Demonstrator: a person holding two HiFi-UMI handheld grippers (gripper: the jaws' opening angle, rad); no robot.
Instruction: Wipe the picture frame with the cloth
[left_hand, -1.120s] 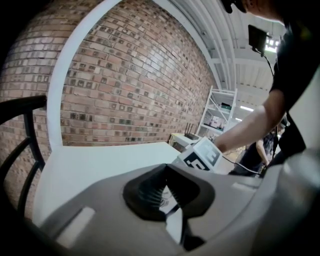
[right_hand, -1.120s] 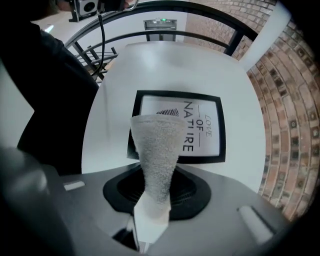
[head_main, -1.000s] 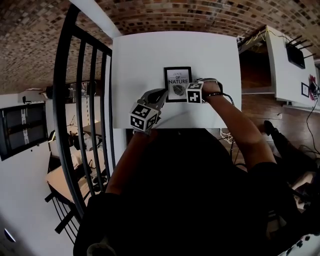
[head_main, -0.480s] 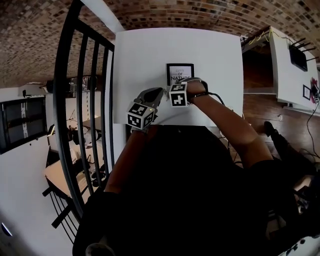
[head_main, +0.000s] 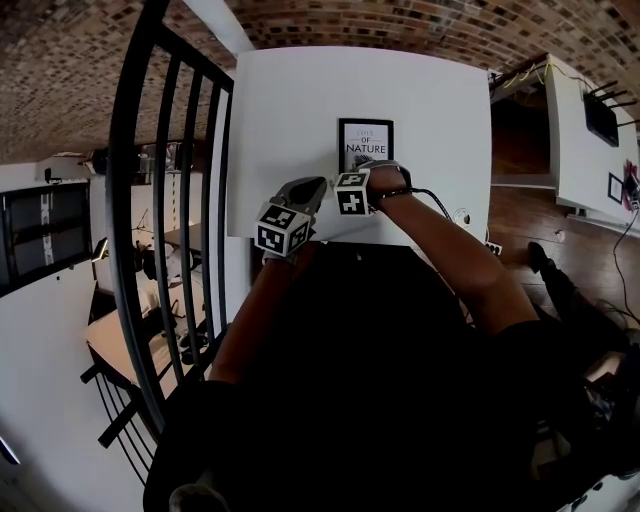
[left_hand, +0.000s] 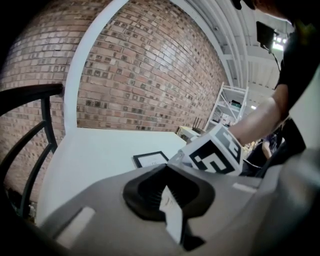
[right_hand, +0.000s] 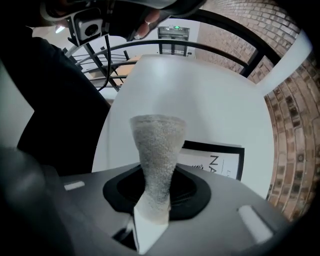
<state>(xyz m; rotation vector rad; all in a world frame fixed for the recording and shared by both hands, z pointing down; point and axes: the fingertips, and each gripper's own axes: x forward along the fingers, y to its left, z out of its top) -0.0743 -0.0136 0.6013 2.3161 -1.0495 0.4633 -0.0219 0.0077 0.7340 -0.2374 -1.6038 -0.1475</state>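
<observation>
— Found the picture frame where?
— Lying flat on the white table, a little right of the middle. Black-edged, with "NATURE" printed inside.
— And caught the right gripper doing what?
— Pinching a grey, nubbly cloth tight between closed jaws, the cloth poking forward in a flared strip. Held at the frame's near edge, with the frame just to the right of the cloth. Couldn't tell whether touching or only close.
— Looked at the left gripper too?
— Saw jaws pressed together on nothing. Hovered over the table's near edge, just left of the right gripper and apart from the frame.
— Made out anything else around?
— A black railing along the table's left side, and a brick wall past the far end.
</observation>
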